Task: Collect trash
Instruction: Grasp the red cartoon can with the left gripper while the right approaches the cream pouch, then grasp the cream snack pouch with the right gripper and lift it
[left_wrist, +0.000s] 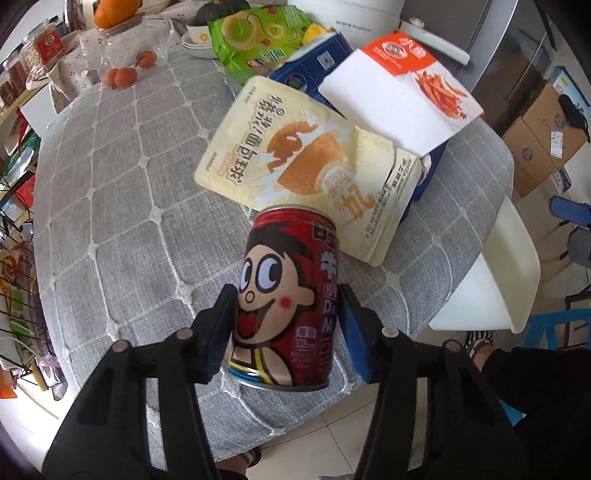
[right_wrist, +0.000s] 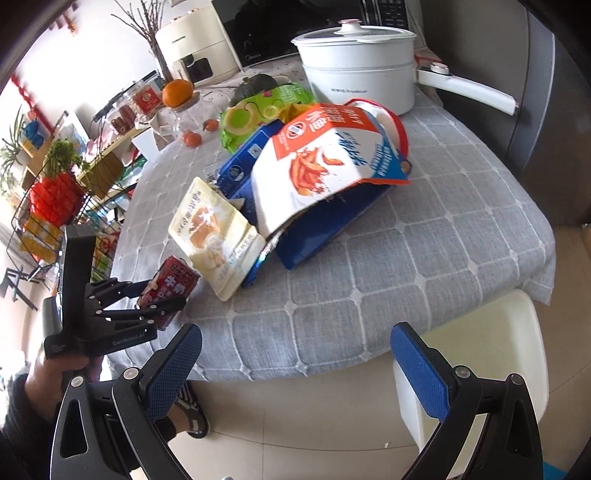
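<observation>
1. The left gripper is clamped on a red can with a cartoon face; one pad presses on each side of it.
2. The can is at the near edge of the table, tilted, and it seems lifted a little above the grey checked cloth.
3. Just behind the can lies a cream snack bag; it leans on a blue box.
4. An orange-and-white carton rests on top of the blue box, and a green bag lies farther back.
5. The right gripper has its fingers wide apart and holds nothing; it hangs before the near table edge.
6. A white bin stands on the floor at the near right, beside the table.
</observation>
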